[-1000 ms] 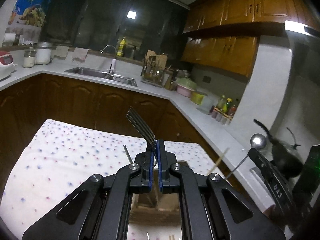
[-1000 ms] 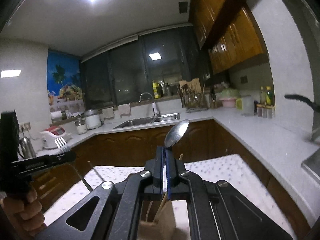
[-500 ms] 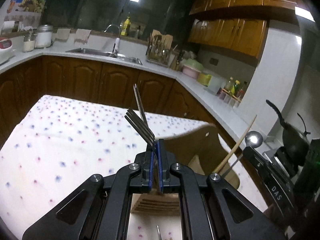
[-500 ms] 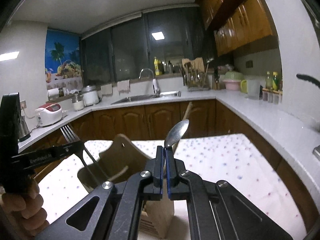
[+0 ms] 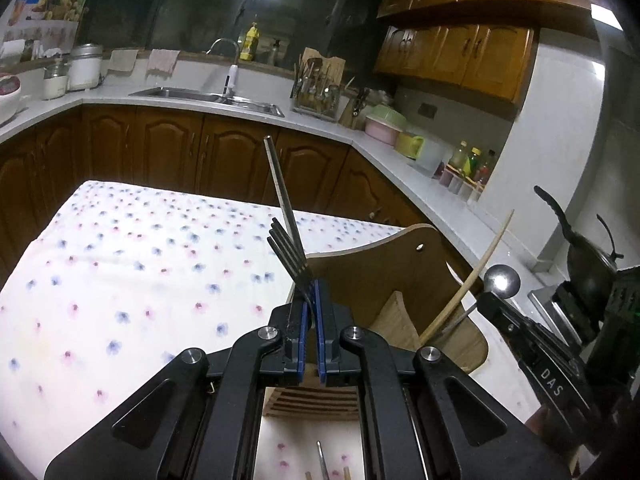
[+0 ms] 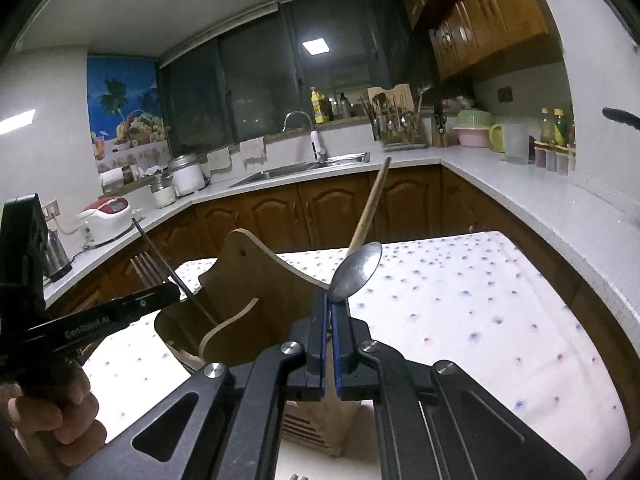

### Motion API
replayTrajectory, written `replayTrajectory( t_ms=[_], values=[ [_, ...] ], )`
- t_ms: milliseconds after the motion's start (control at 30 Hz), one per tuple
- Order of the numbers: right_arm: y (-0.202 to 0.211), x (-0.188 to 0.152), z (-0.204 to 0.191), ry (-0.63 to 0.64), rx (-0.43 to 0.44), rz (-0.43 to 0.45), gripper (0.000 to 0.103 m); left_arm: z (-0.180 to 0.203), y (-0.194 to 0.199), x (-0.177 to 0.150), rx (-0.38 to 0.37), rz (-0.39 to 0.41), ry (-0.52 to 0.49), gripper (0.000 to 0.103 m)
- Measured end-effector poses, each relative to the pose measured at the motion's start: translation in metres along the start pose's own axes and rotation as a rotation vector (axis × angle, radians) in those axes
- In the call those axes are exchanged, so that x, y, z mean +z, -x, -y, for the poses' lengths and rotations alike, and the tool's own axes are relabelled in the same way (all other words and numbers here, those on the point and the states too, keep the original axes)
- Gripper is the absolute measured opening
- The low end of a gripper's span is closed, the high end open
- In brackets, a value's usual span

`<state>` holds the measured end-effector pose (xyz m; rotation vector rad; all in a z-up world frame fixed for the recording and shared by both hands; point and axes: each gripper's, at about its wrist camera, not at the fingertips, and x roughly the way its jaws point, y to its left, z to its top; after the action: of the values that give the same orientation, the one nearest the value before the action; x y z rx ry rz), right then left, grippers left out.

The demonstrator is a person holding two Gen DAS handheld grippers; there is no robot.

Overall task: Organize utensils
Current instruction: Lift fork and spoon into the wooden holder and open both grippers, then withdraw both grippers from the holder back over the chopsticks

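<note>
While the left gripper (image 5: pixel 311 300) pinches the fork (image 5: pixel 290 254), tines up, the wooden holder (image 5: pixel 404 280) sits just ahead and below. Over on the right wrist view, the right gripper (image 6: pixel 330 322) clamps the spoon (image 6: pixel 357 270), bowl up, just right of the holder (image 6: pixel 256 288).

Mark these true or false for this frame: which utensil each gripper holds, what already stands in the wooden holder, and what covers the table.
1. The left gripper is shut on a fork. True.
2. The right gripper holds a knife. False: it holds a spoon.
3. The wooden holder is empty. False: a wooden chopstick and a metal one stand in it.
4. A flower-dotted cloth covers the table. True.
</note>
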<state>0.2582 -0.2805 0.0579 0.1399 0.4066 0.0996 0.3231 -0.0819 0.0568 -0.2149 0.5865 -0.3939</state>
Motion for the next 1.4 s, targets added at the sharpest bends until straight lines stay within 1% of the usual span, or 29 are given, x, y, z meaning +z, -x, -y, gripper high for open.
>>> replayTrajectory(
  t_ms=[100, 133, 167, 200, 233, 300, 333, 367, 400, 433, 467, 500, 567, 600, 733, 867, 1067, 1400],
  values=[
    [-0.001, 0.001, 0.005, -0.019, 0.01, -0.004, 0.004, 0.0, 0.001, 0.002, 0.001, -0.009, 0.005, 0.003],
    [0.0, 0.002, 0.007, -0.03, 0.013, -0.004, 0.007, 0.0, 0.003, 0.003, -0.005, -0.011, 0.009, 0.005],
    [0.0, 0.002, 0.008, -0.037, 0.016, -0.003, 0.007, 0.0, 0.005, 0.003, -0.009, -0.01, 0.011, 0.007],
    [0.002, 0.003, 0.011, -0.052, 0.016, -0.002, 0.007, 0.001, 0.008, 0.004, -0.01, -0.006, 0.01, 0.012],
    [0.004, 0.004, 0.014, -0.063, 0.018, 0.0, 0.011, 0.002, 0.012, 0.004, -0.012, -0.001, 0.007, 0.015],
    [0.008, 0.005, 0.017, -0.084, 0.014, 0.006, 0.019, 0.003, 0.019, 0.004, -0.014, 0.008, 0.005, 0.031],
    [0.012, 0.006, 0.021, -0.102, 0.009, 0.014, 0.027, 0.004, 0.025, 0.003, -0.011, 0.017, 0.003, 0.035],
    [0.016, 0.006, 0.023, -0.119, 0.01, 0.02, 0.038, 0.004, 0.029, 0.003, -0.007, 0.024, 0.002, 0.042],
    [0.019, 0.006, 0.025, -0.13, 0.011, 0.025, 0.042, 0.004, 0.034, 0.001, -0.002, 0.032, 0.001, 0.048],
    [0.025, 0.007, 0.028, -0.147, 0.009, 0.035, 0.048, 0.003, 0.039, -0.001, 0.005, 0.038, 0.001, 0.051],
    [0.028, 0.007, 0.029, -0.156, 0.008, 0.04, 0.058, 0.003, 0.043, -0.003, 0.017, 0.044, 0.001, 0.058],
    [0.033, 0.007, 0.032, -0.167, 0.012, 0.047, 0.063, 0.002, 0.048, -0.006, 0.031, 0.049, 0.001, 0.068],
    [0.041, 0.006, 0.034, -0.175, 0.012, 0.057, 0.09, 0.0, 0.058, -0.015, 0.064, 0.054, 0.002, 0.078],
    [0.047, 0.003, 0.034, -0.178, 0.008, 0.066, 0.093, -0.002, 0.063, -0.021, 0.075, 0.055, 0.008, 0.08],
    [0.068, -0.008, 0.036, -0.203, 0.008, 0.075, 0.1, -0.012, 0.081, -0.041, 0.086, 0.031, 0.042, 0.083],
    [0.092, -0.026, 0.038, -0.249, 0.025, 0.074, 0.1, -0.018, 0.098, -0.06, 0.11, 0.017, 0.063, 0.085],
    [0.124, -0.054, 0.032, -0.273, 0.033, 0.052, 0.101, -0.024, 0.124, -0.091, 0.116, -0.01, 0.111, 0.085],
    [0.157, -0.089, 0.028, -0.281, 0.035, 0.002, 0.101, -0.021, 0.147, -0.126, 0.125, -0.045, 0.108, 0.085]
  ],
)
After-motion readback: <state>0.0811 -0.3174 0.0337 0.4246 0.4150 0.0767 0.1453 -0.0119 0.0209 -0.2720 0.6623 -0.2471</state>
